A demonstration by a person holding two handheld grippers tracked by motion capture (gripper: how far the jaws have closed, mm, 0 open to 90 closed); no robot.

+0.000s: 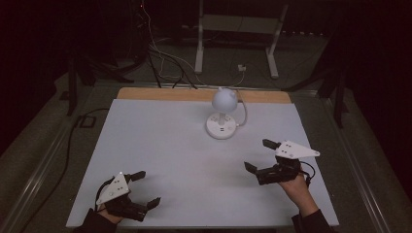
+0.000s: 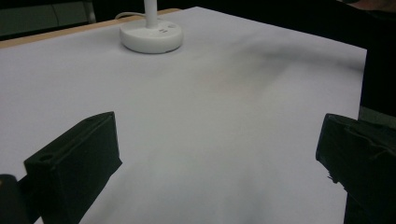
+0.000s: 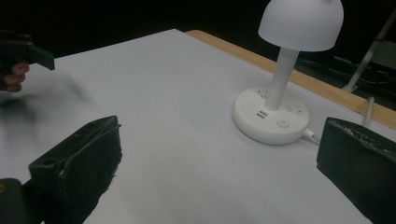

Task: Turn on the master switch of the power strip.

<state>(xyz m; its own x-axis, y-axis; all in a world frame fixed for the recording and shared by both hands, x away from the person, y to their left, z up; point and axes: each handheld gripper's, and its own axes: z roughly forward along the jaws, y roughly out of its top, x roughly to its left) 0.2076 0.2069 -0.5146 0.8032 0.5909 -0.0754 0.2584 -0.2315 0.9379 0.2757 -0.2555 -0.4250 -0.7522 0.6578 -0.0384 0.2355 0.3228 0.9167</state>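
Note:
A small white desk lamp (image 1: 222,114) stands at the far middle of the white table (image 1: 170,155), with a domed shade (image 3: 301,23), a thin stem and a round base (image 3: 271,116) that carries sockets and a button. The same base (image 2: 151,36) appears far ahead in the left gripper view. My left gripper (image 1: 145,188) rests at the near left corner, open, nothing between its jaws. My right gripper (image 1: 260,155) hovers at the near right, open and empty, a hand's length short of the lamp.
A white cord (image 1: 243,109) runs from the lamp base off the table's far wooden edge (image 1: 165,93). Beyond the table lie dark cables (image 1: 160,63) on the floor and a white metal frame (image 1: 238,29). The room is dim.

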